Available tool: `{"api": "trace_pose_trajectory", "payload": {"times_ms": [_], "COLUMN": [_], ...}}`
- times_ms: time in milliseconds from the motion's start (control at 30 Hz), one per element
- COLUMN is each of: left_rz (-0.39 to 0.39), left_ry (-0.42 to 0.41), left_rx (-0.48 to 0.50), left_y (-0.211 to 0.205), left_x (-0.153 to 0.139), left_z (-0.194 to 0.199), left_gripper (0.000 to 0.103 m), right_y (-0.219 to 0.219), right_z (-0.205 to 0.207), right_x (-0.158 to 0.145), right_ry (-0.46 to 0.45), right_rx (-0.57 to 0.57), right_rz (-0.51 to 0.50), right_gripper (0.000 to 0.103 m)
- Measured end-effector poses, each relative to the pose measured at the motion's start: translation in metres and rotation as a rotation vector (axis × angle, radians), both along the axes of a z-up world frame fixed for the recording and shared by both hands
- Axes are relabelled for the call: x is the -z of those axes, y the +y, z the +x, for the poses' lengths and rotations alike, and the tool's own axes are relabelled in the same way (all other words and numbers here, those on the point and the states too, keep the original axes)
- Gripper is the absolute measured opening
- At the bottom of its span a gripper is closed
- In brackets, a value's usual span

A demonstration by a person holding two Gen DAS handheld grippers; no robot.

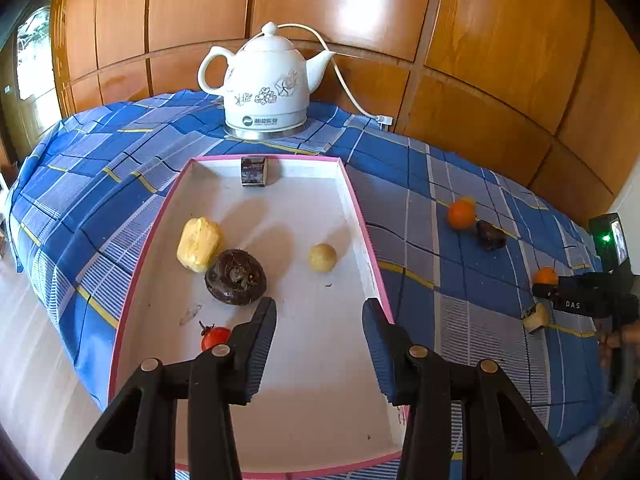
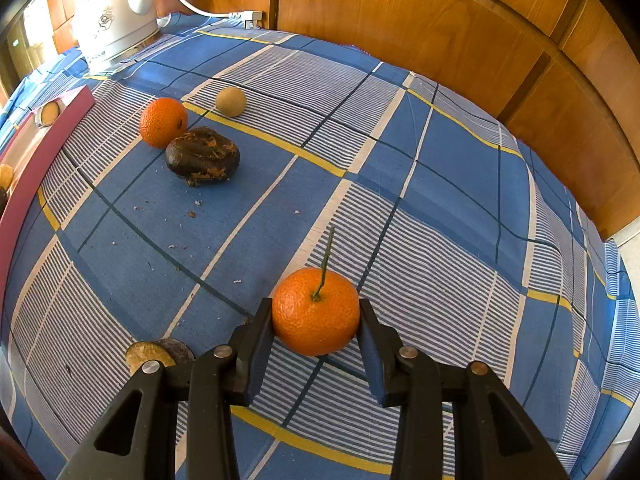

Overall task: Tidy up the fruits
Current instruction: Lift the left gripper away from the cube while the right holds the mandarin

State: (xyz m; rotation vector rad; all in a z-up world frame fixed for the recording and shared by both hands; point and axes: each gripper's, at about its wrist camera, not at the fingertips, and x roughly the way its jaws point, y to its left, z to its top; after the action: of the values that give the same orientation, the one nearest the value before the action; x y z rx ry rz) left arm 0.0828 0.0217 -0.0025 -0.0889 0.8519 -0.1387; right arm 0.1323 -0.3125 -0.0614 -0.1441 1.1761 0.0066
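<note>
A white tray with a pink rim lies on the blue checked cloth. In it are a yellow fruit, a dark brown fruit, a small tan round fruit, a cherry tomato and a dark cut piece at the far wall. My left gripper hangs open over the tray's near half, nothing between its fingers. My right gripper is shut on a stemmed orange resting on the cloth. Loose on the cloth lie another orange, a dark fruit and a tan fruit.
A white kettle with its cord stands behind the tray against the wooden panelling. A cut fruit piece lies beside the right gripper's left finger. The cloth's edge drops away left of the tray.
</note>
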Motion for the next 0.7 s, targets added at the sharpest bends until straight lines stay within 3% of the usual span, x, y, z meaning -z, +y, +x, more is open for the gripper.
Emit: {"api": "trace_pose_trajectory", "payload": {"times_ms": [700], "left_rz": [-0.006], "left_ry": [0.018], "left_rx": [-0.022], "left_y": [0.015], "left_x": [0.007], "left_z": [-0.001], "left_gripper": [0.046], "right_y": [0.000], "right_z": [0.000], "right_x": [-0.002], "right_ry": [0.001], "right_rx": [0.003], "right_rz": [0.011], "right_gripper": [0.040]}}
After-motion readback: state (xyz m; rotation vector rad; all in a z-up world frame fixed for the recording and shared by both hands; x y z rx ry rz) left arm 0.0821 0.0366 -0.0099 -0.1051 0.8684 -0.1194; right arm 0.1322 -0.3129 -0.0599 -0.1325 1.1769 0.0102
